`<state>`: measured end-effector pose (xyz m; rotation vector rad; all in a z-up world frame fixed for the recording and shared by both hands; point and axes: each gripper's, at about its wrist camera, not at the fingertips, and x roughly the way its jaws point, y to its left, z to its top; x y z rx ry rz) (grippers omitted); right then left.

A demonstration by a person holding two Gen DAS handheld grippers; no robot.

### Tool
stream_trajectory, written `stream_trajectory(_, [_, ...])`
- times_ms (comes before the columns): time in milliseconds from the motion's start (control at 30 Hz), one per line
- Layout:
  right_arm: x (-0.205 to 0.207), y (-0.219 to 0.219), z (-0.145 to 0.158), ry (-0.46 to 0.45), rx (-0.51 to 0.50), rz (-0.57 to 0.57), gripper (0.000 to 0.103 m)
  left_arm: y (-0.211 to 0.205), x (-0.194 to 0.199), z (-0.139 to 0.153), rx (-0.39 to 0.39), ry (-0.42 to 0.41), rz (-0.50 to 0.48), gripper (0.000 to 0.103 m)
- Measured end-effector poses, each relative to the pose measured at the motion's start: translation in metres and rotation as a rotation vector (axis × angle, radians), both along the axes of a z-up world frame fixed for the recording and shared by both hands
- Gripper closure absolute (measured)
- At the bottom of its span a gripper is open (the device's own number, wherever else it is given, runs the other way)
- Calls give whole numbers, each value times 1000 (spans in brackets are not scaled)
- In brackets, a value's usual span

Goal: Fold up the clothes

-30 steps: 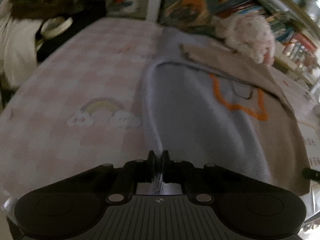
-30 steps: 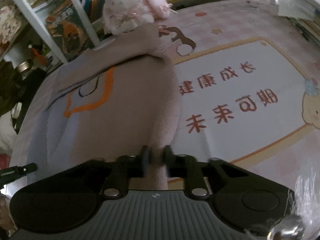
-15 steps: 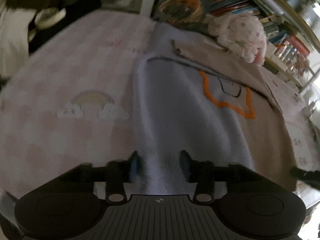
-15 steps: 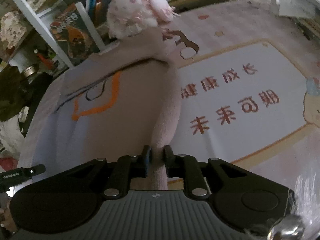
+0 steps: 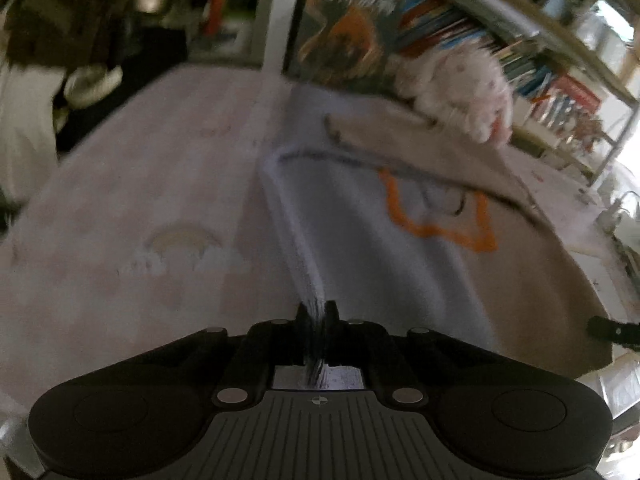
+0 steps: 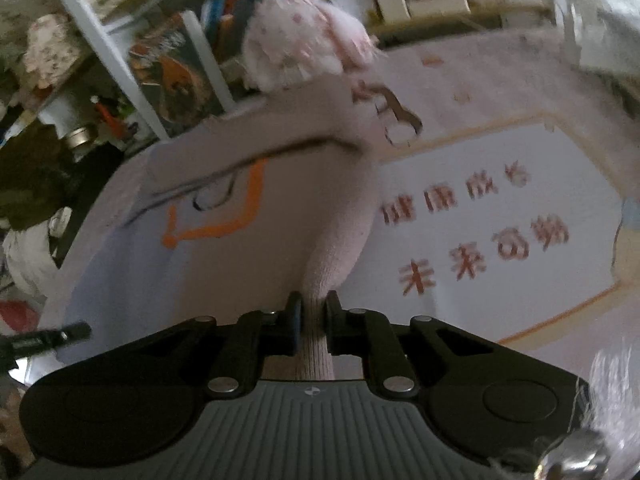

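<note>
Left gripper [image 5: 316, 314] at the near edge of the left wrist view, jaws pinched narrow on a bunched blue ridge of the sweater [image 5: 360, 248]. Right gripper [image 6: 314, 306] low in its own view, jaws closed tight on a pinkish-beige ridge of the same sweater [image 6: 224, 272].

Sweater spread flat on the tabletop [image 5: 120, 200], blue on its left half and beige on its right, with an orange outline [image 5: 436, 224] stitched across the middle. Far end folded over into a beige flap [image 5: 420, 140]. Both gripped ridges pulled up off the surface and running from the jaws toward the far end.

Tabletop covered with a pale pink checked cloth carrying a rainbow-and-clouds print [image 5: 184, 252], left of the sweater and well apart from the left gripper. On the right side, a white panel with red characters [image 6: 472, 232] just beside the sweater's beige edge.

Fluffy pink-and-white plush toy [image 6: 300, 44] at the far end, touching or just behind the folded flap; cannot tell which. Bookshelf [image 5: 460, 28] full of colourful spines behind the toy. White upright post [image 5: 280, 20] at the far edge. Everything somewhat blurred.
</note>
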<state>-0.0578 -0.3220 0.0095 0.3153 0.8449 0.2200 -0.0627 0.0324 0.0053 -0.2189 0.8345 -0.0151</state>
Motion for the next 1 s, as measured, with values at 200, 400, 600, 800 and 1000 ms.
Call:
stream_trajectory(200, [7,3,-7,49,-41,18,92,11,11,-16,-55,96,32,96])
stream_trajectory(400, [11,-1,-20,107,-4,-11,85,17,12,-23,-88,134,54,80])
stream_trajectory(600, [15,-6,-27,126,21,-18,92,15,11,-24,-82,123,45,98])
stream_trajectory(800, [10,-22,-26,125,100,-53,93,15,9,-21,-119,127,49,99])
stream_trajectory(1000, [-3,-33,-19,120,110,-47,93,12,-4,-17,-167,124,56,99])
